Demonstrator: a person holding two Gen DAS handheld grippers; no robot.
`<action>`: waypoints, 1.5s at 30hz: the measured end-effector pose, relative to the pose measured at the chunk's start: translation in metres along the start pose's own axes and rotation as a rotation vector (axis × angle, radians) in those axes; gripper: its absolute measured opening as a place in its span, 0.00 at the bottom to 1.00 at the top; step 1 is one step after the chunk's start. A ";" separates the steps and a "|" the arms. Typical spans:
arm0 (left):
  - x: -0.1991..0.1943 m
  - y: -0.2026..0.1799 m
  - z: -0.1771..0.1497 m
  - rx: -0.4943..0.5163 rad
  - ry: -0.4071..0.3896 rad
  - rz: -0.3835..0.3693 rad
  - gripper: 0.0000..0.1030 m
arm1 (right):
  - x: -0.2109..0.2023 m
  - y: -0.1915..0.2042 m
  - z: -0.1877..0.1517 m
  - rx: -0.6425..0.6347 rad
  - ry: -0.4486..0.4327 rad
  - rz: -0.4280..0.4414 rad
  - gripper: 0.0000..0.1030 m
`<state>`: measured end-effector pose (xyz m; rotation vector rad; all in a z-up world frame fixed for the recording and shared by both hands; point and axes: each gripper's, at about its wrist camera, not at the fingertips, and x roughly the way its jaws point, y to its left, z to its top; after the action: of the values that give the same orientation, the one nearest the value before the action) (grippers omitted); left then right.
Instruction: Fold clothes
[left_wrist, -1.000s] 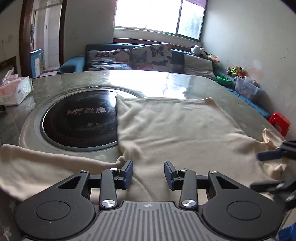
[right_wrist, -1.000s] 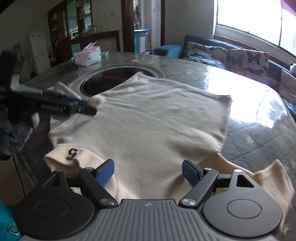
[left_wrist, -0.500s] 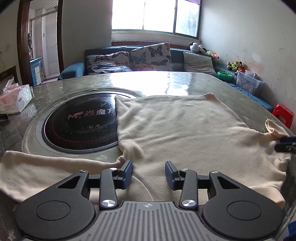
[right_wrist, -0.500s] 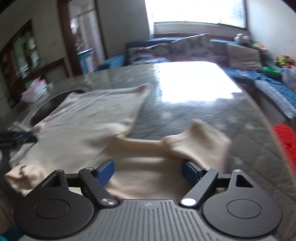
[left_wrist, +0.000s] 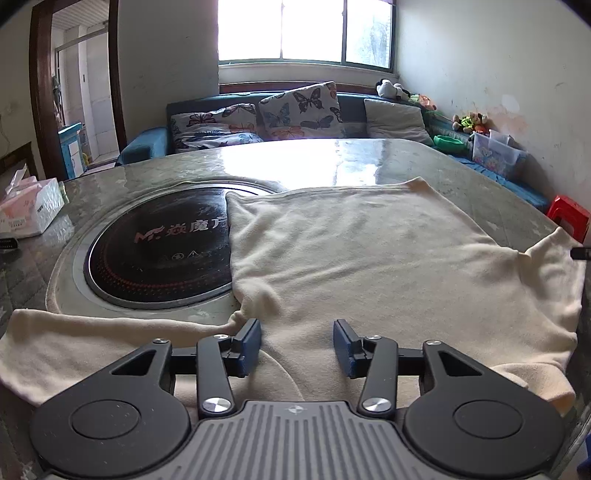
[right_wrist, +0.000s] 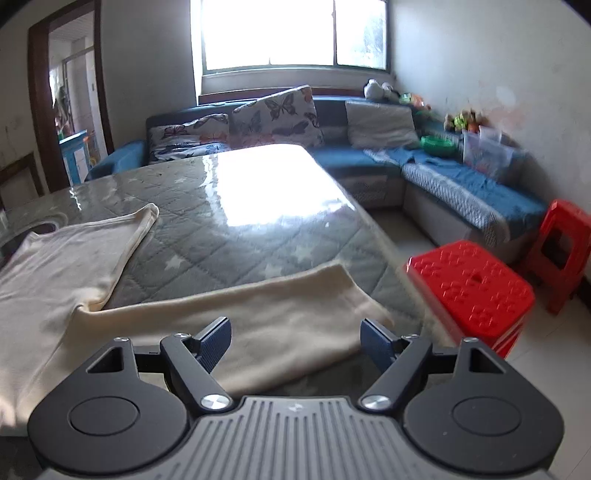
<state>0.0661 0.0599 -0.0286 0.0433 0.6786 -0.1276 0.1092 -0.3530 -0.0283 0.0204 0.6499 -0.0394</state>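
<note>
A cream long-sleeved top (left_wrist: 369, 258) lies flat on the round table (left_wrist: 332, 162), partly over the black hob. One sleeve (left_wrist: 74, 343) stretches to the left, the other (right_wrist: 258, 314) to the right near the table edge. My left gripper (left_wrist: 297, 341) is open and empty, just above the shirt near its neckline. My right gripper (right_wrist: 295, 341) is open and empty, just above the right sleeve. A bit of the right gripper (left_wrist: 581, 253) shows at the far right edge of the left wrist view.
A black round hob (left_wrist: 155, 251) is set in the table. A tissue box (left_wrist: 29, 206) stands at the table's left. Red stools (right_wrist: 472, 288) stand right of the table. A blue sofa (right_wrist: 443, 177) with cushions runs along the back and right walls.
My right gripper has swung from the shirt's body to the right sleeve at the table edge. My left gripper has barely moved and stays open.
</note>
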 end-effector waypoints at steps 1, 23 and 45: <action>0.000 0.000 0.000 0.003 0.002 0.002 0.46 | 0.002 0.001 0.004 -0.009 -0.010 -0.018 0.77; -0.017 -0.069 0.025 0.111 -0.034 -0.161 0.48 | -0.016 0.042 -0.001 -0.189 0.018 0.194 0.70; 0.001 -0.156 -0.002 0.304 -0.001 -0.331 0.48 | -0.028 0.038 -0.014 -0.195 0.026 0.145 0.72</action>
<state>0.0457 -0.0944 -0.0306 0.2227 0.6564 -0.5483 0.0797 -0.3142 -0.0221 -0.1200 0.6745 0.1644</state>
